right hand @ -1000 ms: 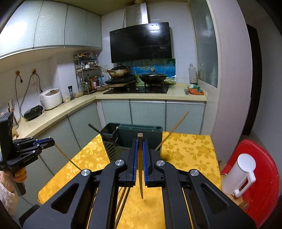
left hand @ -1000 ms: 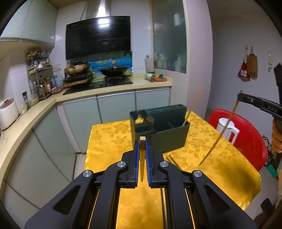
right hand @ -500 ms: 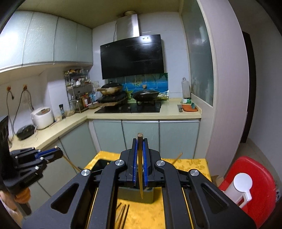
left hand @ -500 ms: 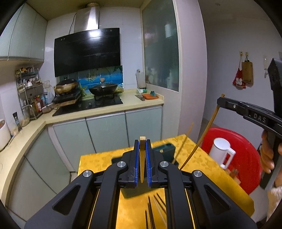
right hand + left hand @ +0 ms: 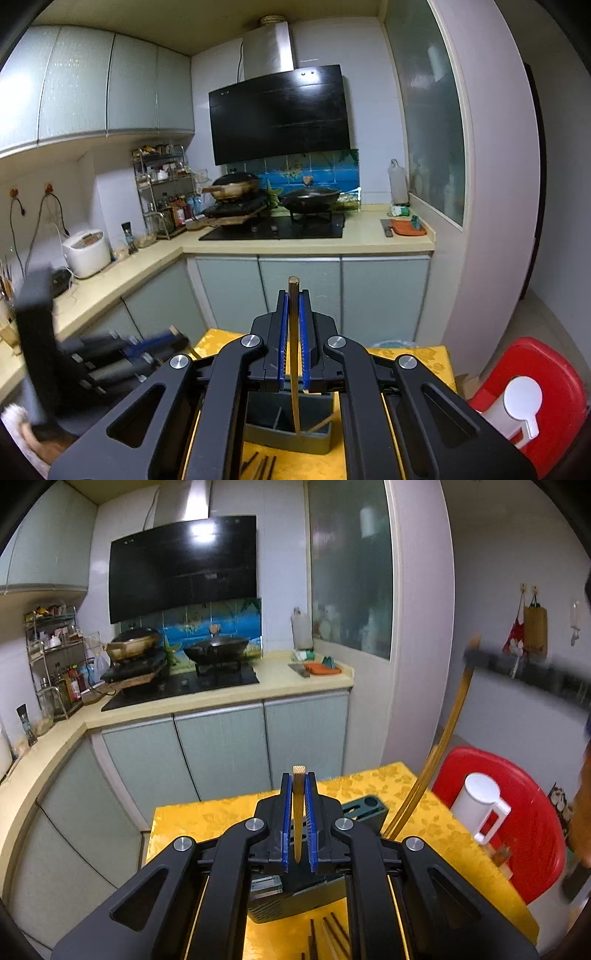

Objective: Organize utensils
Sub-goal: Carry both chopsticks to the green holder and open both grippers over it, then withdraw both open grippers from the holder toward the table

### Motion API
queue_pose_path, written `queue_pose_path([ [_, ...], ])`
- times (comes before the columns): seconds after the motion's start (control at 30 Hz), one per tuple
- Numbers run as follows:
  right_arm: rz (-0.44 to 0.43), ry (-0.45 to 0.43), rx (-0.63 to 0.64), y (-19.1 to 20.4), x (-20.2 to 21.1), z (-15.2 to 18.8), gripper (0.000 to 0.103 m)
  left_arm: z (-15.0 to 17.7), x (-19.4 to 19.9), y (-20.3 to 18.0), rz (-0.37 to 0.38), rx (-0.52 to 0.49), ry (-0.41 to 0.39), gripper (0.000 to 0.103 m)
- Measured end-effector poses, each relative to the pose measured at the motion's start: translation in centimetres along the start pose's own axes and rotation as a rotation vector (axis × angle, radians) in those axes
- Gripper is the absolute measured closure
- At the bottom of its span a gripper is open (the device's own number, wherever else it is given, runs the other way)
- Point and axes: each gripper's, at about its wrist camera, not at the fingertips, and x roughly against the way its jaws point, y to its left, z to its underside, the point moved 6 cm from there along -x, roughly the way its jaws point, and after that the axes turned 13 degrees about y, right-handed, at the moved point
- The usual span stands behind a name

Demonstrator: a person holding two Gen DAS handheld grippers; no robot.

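Observation:
My left gripper (image 5: pixel 298 786) is shut on a wooden chopstick (image 5: pixel 297 812) held upright over the dark green utensil holder (image 5: pixel 295 901). My right gripper (image 5: pixel 293 302) is shut on another chopstick (image 5: pixel 294 369) whose lower end reaches down into the holder (image 5: pixel 291 424). In the left wrist view the right gripper (image 5: pixel 524 672) is blurred at the right, its chopstick (image 5: pixel 439 749) slanting down to the holder. In the right wrist view the left gripper (image 5: pixel 147 350) is blurred at the left. Several dark chopsticks (image 5: pixel 328 938) lie on the yellow tablecloth (image 5: pixel 207 819) before the holder.
A red chair (image 5: pixel 532 812) with a white mug (image 5: pixel 476 805) stands right of the table. The kitchen counter (image 5: pixel 303 243) with stove and woks runs behind. A rice cooker (image 5: pixel 86 251) sits on the left counter.
Both grippers have risen and moved in over the holder. The right gripper's chopstick tip has come down into the holder. Both grippers stay shut on their chopsticks.

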Motion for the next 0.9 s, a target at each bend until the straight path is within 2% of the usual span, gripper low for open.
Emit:
queue_pose_path([
  [0.13,-0.001,-0.008,0.016,0.2,-0.2,-1.1,0.096,0.6,-1.5,0.5,0.001,0.004,0.040,0.096],
  [0.27,-0.002,0.032,0.032,0.4,-2.2,-0.6,0.096,0.9,-2.8,1.0,-0.001,0.010,0.070,0.096],
  [0.57,-0.025,0.179,0.016,0.8,-8.1,3.4,0.096,2.0,-4.8,1.5,0.019,0.023,0.127,0.096],
  [0.63,-0.035,0.201,0.009,0.9,-9.0,4.1,0.096,2.0,-4.8,1.6,0.020,0.018,0.129,0.090],
  [0.67,-0.039,0.212,0.010,1.0,-9.2,4.3,0.093,2.0,-4.7,1.7,0.018,0.018,0.126,0.079],
  [0.7,-0.039,0.215,0.012,1.1,-9.3,4.4,0.086,1.9,-4.5,1.8,0.015,0.020,0.114,0.066],
  [0.73,-0.030,0.222,0.009,1.2,-9.4,4.6,0.078,1.8,-4.2,1.9,0.013,0.024,0.106,0.060],
  [0.77,-0.024,0.222,0.003,1.0,-9.4,4.5,0.056,1.8,-3.9,2.0,0.012,0.029,0.095,0.055],
  [0.8,-0.017,0.211,-0.005,0.9,-9.2,4.5,0.046,1.8,-3.6,2.2,0.012,0.033,0.088,0.051],
  [0.9,0.000,0.192,0.004,0.8,-8.5,4.2,0.046,1.8,-3.0,2.5,0.003,0.045,0.079,0.041],
])
